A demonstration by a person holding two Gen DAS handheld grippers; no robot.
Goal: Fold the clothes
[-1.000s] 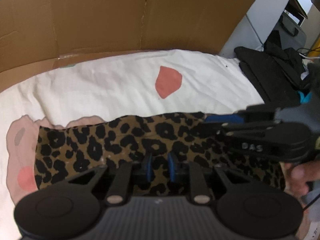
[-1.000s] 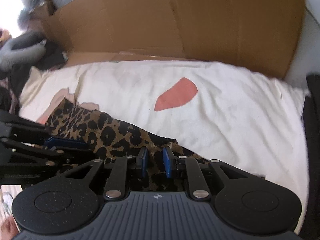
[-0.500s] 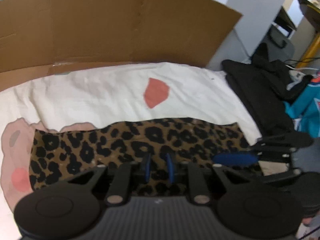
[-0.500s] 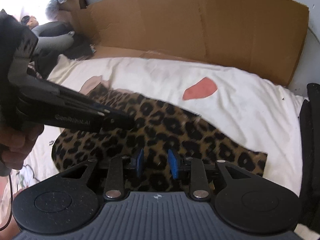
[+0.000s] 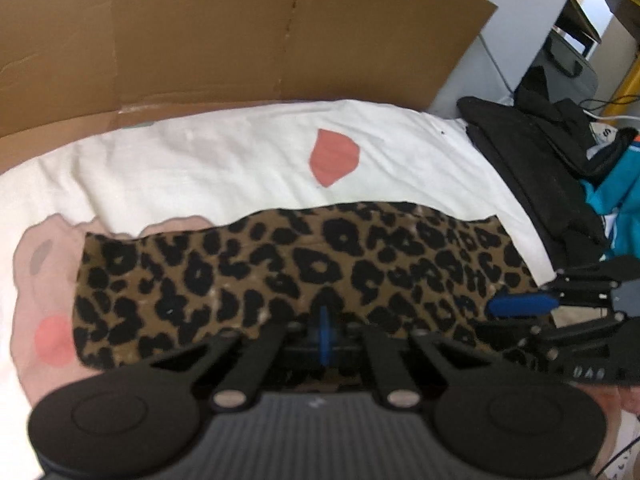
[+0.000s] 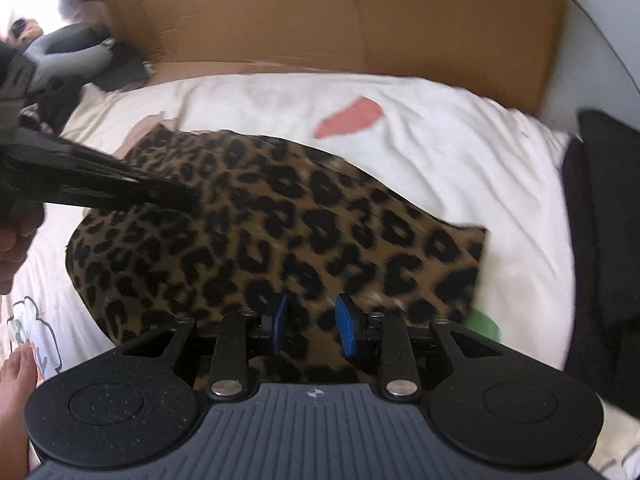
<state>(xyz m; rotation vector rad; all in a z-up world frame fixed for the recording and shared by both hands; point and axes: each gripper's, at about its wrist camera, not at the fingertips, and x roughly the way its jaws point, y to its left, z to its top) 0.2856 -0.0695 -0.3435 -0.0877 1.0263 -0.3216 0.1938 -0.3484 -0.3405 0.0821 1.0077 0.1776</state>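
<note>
We are mid-fold on the leopard-print garment (image 5: pixel 304 272), which lies flat as a long band on the white sheet (image 5: pixel 224 164) of the bed. Our left hand-held gripper (image 5: pixel 325 334) has its blue pads pressed together at the garment's near edge; whether cloth sits between them we cannot tell. Our right hand-held gripper (image 6: pixel 311 326) hangs over the near edge with pads apart, gripping nothing. Next, we judge, both must pinch that edge and carry it over. A cardboard panel (image 5: pixel 240 36) backs the bed; dark clothes (image 5: pixel 532 168) lie beside it.
</note>
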